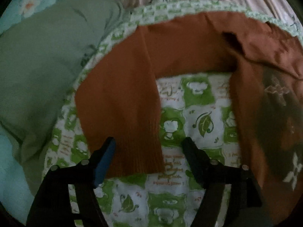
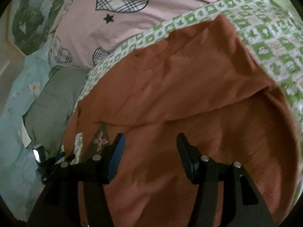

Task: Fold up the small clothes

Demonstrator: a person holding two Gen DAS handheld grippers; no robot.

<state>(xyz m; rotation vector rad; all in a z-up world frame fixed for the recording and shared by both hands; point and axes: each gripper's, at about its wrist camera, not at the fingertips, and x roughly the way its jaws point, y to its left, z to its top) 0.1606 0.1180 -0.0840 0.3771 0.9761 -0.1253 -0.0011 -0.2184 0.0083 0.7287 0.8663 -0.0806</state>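
A rust-orange knit garment [image 1: 121, 98] lies on a green-and-white patterned mat [image 1: 200, 121]. One ribbed sleeve runs down toward my left gripper [image 1: 149, 143], which is open with the cuff [image 1: 140, 160] between its fingers. The garment's body [image 2: 170, 94] fills the right wrist view, with a fold across it. My right gripper [image 2: 149, 140] is open just above the fabric, holding nothing. A dark patch with a pale flower motif [image 1: 291, 172] sits on the garment's right side.
A sage-green cloth [image 1: 43, 66] lies left of the mat, beside pale blue floral fabric [image 1: 11, 170]. Pink bedding with plaid hearts [image 2: 121, 0] lies beyond the mat. The other gripper [image 2: 51, 160] shows at the left in the right wrist view.
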